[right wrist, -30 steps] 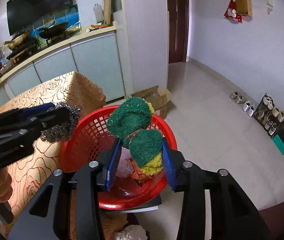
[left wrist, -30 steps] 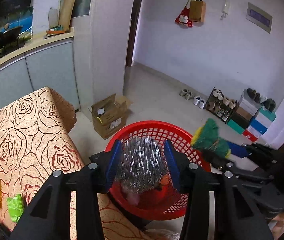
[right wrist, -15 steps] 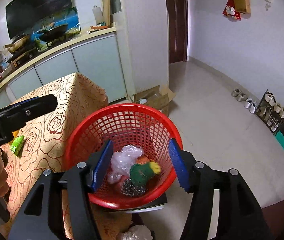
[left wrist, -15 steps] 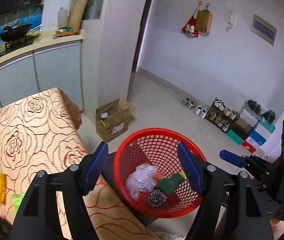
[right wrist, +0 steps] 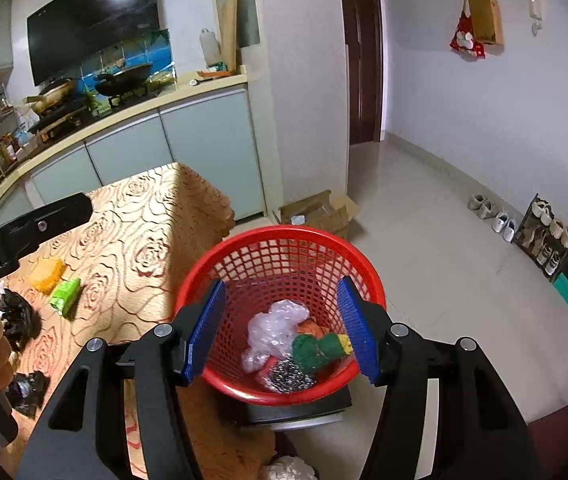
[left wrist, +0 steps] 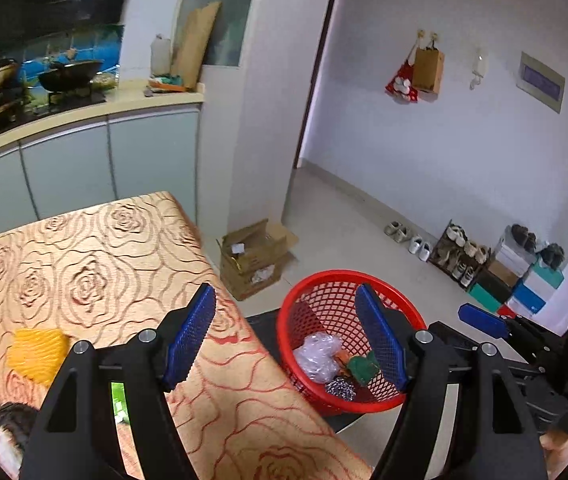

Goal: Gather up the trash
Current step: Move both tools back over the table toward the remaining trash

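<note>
A red mesh basket (right wrist: 284, 240) stands on a dark stool beside the table; it also shows in the left wrist view (left wrist: 323, 280). Inside lie clear plastic wrap (right wrist: 276, 328), a green sponge (right wrist: 315, 350) and a steel wool ball (right wrist: 289, 376). My right gripper (right wrist: 280, 330) is open and empty above the basket. My left gripper (left wrist: 284, 336) is open and empty over the table edge, left of the basket. On the table lie a yellow sponge (right wrist: 46, 274), a green wrapper (right wrist: 66, 294) and black crumpled trash (right wrist: 18, 318).
The table has a gold rose-patterned cloth (left wrist: 96, 256). A cardboard box (left wrist: 252, 256) sits on the floor past the table. Shoes and a shoe rack (left wrist: 463, 252) line the far wall. Kitchen cabinets (right wrist: 164, 148) stand behind the table.
Both grippers opened and dropped the steel wool and green sponges into the basket. Since then both have risen, and the left has shifted left over the table.
</note>
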Demonstrator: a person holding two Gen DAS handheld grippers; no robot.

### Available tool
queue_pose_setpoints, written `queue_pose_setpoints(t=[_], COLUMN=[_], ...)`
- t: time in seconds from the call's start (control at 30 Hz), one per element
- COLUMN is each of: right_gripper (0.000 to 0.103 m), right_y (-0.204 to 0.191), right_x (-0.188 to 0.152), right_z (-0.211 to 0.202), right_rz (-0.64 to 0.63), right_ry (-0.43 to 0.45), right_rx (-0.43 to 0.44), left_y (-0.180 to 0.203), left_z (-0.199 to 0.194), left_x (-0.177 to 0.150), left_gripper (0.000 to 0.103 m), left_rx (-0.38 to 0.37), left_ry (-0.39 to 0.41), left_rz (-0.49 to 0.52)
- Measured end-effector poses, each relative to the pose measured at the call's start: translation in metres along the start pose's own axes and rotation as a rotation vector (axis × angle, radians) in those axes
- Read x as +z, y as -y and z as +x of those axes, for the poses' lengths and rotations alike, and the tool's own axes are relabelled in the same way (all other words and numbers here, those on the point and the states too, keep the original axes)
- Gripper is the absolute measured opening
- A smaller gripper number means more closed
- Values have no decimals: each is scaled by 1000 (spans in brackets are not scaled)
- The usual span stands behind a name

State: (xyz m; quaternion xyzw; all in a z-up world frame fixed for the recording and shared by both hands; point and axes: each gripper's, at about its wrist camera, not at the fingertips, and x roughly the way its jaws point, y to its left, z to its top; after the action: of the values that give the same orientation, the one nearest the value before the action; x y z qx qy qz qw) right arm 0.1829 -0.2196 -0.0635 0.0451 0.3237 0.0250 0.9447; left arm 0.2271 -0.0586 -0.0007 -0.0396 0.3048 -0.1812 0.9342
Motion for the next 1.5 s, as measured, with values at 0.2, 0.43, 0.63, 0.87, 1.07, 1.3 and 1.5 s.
queue_pose_setpoints(t=[0.2,0.43,0.63,0.87,1.07,1.3,1.5], right_gripper=[57,61,62,63,64,68,68], right_y=[-22,-48,-75,-100,-123,-151,-169], right_x=[5,11,17,23,23,20,18], right_z=[-13,-31,-49,-61,-67,-70,-71], right_rz=[-26,-47,-73,-106,-121,-153,-177], right_ry=[34,75,105,128,129,123,118], right_rx=[32,88,146,196,243,295,334], left_y=[-22,-42,-66,-94,-118,-150,-169], left_z=[-38,-82,-121,-168,-206,-240,-264], left_x=[-1,-8,-17,-31,-45,-59,-68], left_gripper=[72,74,77,79,80,81,81], left_rx=[48,140,227,336,418,527,588], left_ry=[50,104,146,191,222,233,248], left_rz=[-32,-44,-83,-114,-163,-207,-241])
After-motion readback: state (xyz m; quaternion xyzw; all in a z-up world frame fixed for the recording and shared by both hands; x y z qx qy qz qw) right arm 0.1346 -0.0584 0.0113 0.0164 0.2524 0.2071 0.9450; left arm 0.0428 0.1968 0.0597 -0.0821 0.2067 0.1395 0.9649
